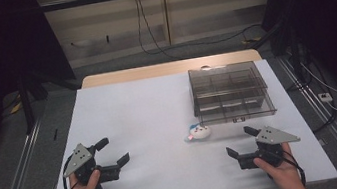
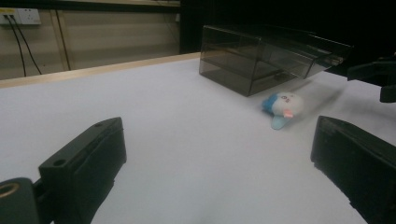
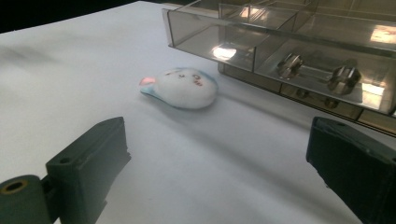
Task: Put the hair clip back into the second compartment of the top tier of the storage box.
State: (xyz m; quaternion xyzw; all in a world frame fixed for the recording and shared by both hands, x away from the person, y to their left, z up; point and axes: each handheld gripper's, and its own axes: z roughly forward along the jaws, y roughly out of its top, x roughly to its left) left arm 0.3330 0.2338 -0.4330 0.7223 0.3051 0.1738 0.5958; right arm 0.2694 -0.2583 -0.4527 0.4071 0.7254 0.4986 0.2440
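- The left gripper [image 1: 114,152], a black two-jaw tool under a grey three-cornered plate, is hovering at about 7 o'clock on the white worktop [image 1: 148,107]; its jaws are standing wide apart and are holding nothing, with bare worktop showing between them in the left gripper view.
- The small white-and-blue plush toy with a pink tip [image 1: 197,132] is lying on its side near the middle of the worktop, toward 5 o'clock, just beside the near edge of the box and touching neither gripper.
- Judging by how both tools are facing the toy, the reach toward it is only beginning; nothing is being gripped yet.
- The next move is probably calling for one gripper to travel in to the toy, straddle its soft body with open jaws and close gently, since plush gives way and could slip out.
- The smoky transparent plastic compartment box [image 1: 230,91] is sitting at about 2 o'clock; its divided cells are looking empty from the high view, though the right gripper view is showing two small shiny metal fittings [image 3: 289,65] at its near wall, perhaps latch parts.
- The right gripper [image 1: 241,140] is hovering at about 5 o'clock, jaws spread fully and gripping nothing, the toy lying ahead of them.
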